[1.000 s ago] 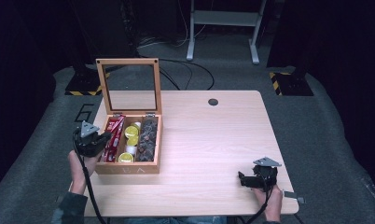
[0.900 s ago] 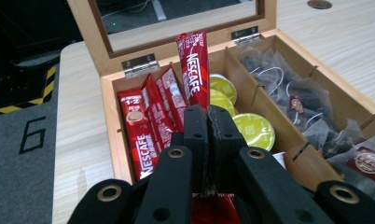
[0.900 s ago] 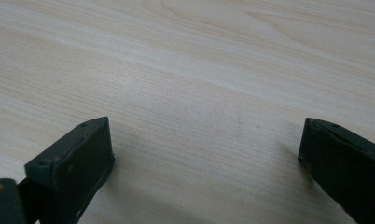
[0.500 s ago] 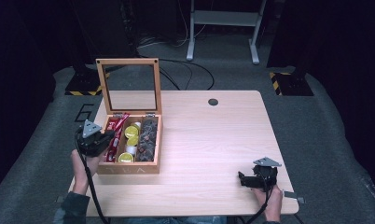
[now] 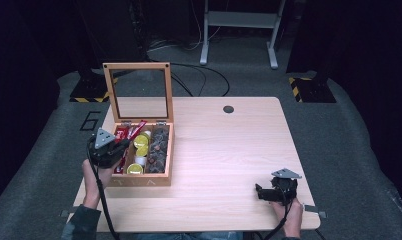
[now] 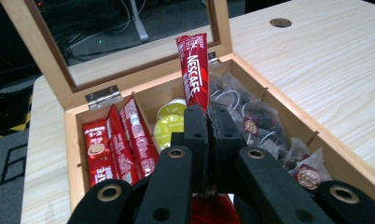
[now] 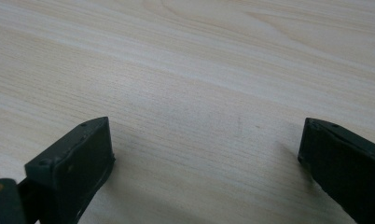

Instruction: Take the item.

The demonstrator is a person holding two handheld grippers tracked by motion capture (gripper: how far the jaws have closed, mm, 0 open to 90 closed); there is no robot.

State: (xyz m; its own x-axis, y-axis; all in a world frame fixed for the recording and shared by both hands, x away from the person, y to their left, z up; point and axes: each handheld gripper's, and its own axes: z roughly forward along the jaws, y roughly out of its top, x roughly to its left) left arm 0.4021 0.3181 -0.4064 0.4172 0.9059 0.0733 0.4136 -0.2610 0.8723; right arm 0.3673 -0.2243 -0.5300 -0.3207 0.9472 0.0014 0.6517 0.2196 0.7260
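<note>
A wooden box (image 5: 140, 180) with its glass lid upright stands at the table's left. It holds red Nescafe sachets (image 6: 115, 144), yellow-green capsules (image 6: 169, 122) and dark tea bags (image 6: 260, 126). My left gripper (image 5: 120, 149) is over the box's left compartment, shut on one red Nescafe sachet (image 6: 193, 70), which sticks up between the jaws (image 6: 208, 123). My right gripper (image 5: 261, 192) rests low over the bare table near the front right, jaws wide apart with nothing between them (image 7: 204, 149).
The light wooden table (image 5: 229, 150) has a round cable hole (image 5: 228, 109) at the back. Beyond the table are a dark floor, cables, and a white metal stand (image 5: 239, 30). The box's open lid (image 5: 138, 90) rises behind the compartments.
The left gripper has moved a little forward and right over the box's left compartment, lifting a red sachet. The right gripper has stayed in place.
</note>
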